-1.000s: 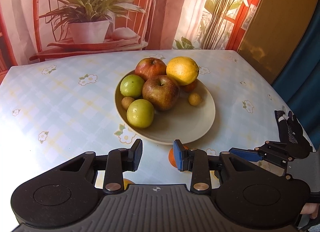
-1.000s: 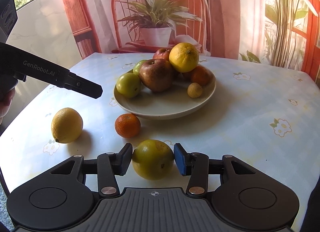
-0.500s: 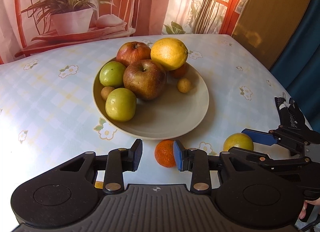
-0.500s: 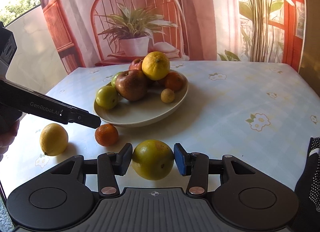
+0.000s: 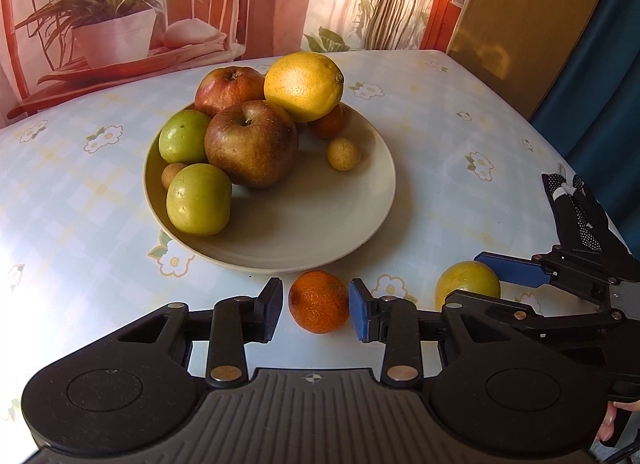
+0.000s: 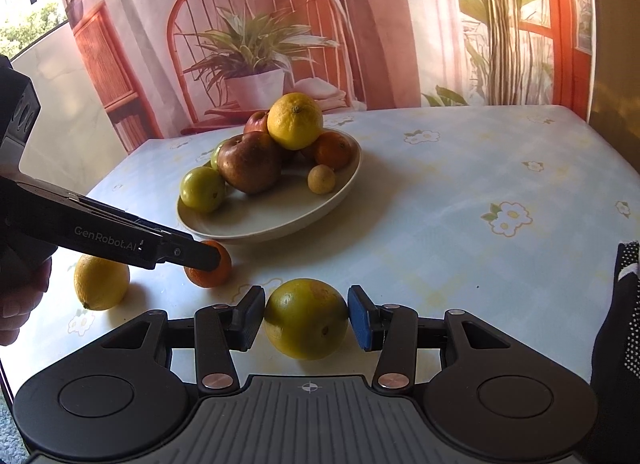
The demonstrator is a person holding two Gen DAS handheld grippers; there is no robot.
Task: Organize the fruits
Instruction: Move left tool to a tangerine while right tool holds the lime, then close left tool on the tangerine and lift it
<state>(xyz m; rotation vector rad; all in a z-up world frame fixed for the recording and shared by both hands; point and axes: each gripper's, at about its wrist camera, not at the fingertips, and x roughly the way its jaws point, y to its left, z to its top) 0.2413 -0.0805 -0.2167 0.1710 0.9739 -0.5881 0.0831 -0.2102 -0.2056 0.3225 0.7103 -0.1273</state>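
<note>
Fruits are what this is about, and most already sit heaped in the plate [image 5: 372, 199] near the middle of the surface [image 5: 460, 151]: two red apples, two green ones, a big yellow citrus [image 5: 304, 85] on top, a small orange tucked behind it, and two little tan fruits. Three pieces lie loose toward the near edge, and the step in hand looks like gathering them.

The left gripper [image 5: 316, 306] straddles the small orange [image 5: 319, 301] just off the plate's near rim. Its jaws are opening, with a thin gap showing on each side of the fruit, so nothing is gripped yet. The right gripper [image 6: 306, 318] has its jaws partly open and pressed against both sides of the yellow-green citrus [image 6: 306, 318], which looks held; whether it is clear of the surface I cannot tell. A lemon [image 6: 101, 282] lies alone further toward the near left corner.

Next, I judge, the left jaws need to settle lower around the orange's widest part and close gently, since a round fruit can roll off toward the plate rim. The right hand's fruit then calls for a lift over the rim into the bare near part of the plate, away from the stacked pile.
</note>
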